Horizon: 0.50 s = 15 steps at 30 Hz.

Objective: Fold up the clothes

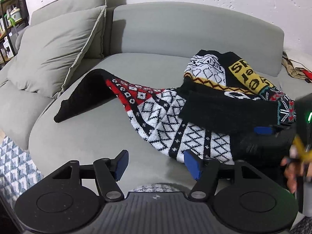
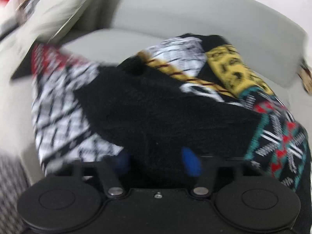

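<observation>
I see sweater (image 1: 195,105) on sofa seat (image 1: 97,136) | cushions (image 1: 58,58) left | backrest (image 1: 195,29) behind

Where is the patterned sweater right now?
In the left wrist view the patterned sweater lies crumpled on the grey sofa seat, right of the cushions, just ahead of the open left gripper.

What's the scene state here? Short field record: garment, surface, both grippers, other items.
garment: patterned knit sweater, black, white, red and yellow, lying crumpled and unfolded
surface: grey sofa seat
left gripper: open, empty, just short of the sweater's near edge
right gripper: jaws apart, black part of the sweater between the fingers; view blurred, grip not confirmed
cushions: two grey cushions at the left end of the sofa
other: another cloth item at the far right, partly out of view
fold progress: none visible
</observation>
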Available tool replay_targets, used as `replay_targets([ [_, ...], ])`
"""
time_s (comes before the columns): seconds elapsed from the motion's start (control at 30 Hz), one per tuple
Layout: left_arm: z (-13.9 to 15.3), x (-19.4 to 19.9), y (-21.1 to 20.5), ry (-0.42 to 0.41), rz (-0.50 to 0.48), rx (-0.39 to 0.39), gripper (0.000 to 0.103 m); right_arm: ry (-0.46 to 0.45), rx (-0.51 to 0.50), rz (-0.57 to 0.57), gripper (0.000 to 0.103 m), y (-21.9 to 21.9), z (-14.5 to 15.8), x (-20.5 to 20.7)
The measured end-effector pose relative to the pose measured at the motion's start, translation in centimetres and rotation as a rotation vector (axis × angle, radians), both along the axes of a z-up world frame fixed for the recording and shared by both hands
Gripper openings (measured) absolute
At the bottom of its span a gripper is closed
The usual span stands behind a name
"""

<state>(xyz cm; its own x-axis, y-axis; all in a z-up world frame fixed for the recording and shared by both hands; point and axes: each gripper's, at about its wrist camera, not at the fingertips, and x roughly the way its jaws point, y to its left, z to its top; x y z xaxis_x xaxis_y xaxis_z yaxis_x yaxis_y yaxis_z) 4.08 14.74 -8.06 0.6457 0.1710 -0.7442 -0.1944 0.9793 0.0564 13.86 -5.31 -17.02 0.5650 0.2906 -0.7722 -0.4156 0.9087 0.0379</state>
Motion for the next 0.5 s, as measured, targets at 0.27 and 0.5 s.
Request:
replay_targets([
  [0.27, 1.6, -0.3, -2.2, -0.038, -0.047, 0.005, 0.064, -0.21, 0.269, -0.351, 0.01, -12.3, 10.4, -0.4],
  [0.5, 2.3, -0.1, -5.0, -0.053, -0.116, 0.008, 0.064, -0.236, 0.276, -0.957, 0.052, -32.7, 15.0, -3.4],
])
